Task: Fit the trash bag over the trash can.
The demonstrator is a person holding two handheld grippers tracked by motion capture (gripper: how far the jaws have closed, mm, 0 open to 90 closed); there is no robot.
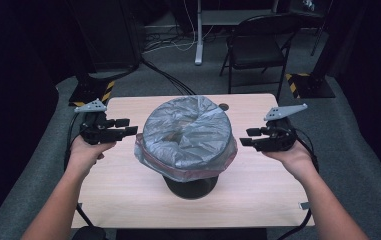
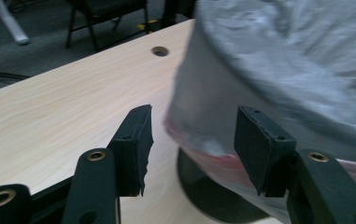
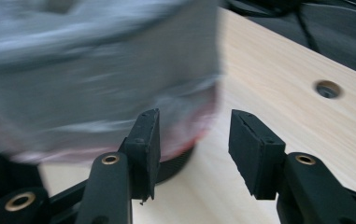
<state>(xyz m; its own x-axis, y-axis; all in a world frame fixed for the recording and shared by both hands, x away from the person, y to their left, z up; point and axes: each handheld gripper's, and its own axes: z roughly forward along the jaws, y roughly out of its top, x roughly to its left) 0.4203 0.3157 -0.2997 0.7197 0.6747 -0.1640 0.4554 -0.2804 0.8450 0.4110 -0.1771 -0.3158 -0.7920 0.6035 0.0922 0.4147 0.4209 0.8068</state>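
Dim room behind, folding chair point(image 1: 258, 47) past the far edge. Pale wooden surface point(image 1: 128, 185) carrying a black bin point(image 1: 190, 186) at its middle, grey liner bag point(image 1: 188, 132) stretched over the rim, probably for fitting or removal. Left hand-held gripper point(image 1: 127, 127) and right hand-held gripper point(image 1: 246, 137) flanking the bag, near but apart, jaws spread wide, gripping nothing.

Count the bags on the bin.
2: a grey bag covers the bin's top, and a pink bag's edge shows beneath its hem. More may lie hidden underneath.
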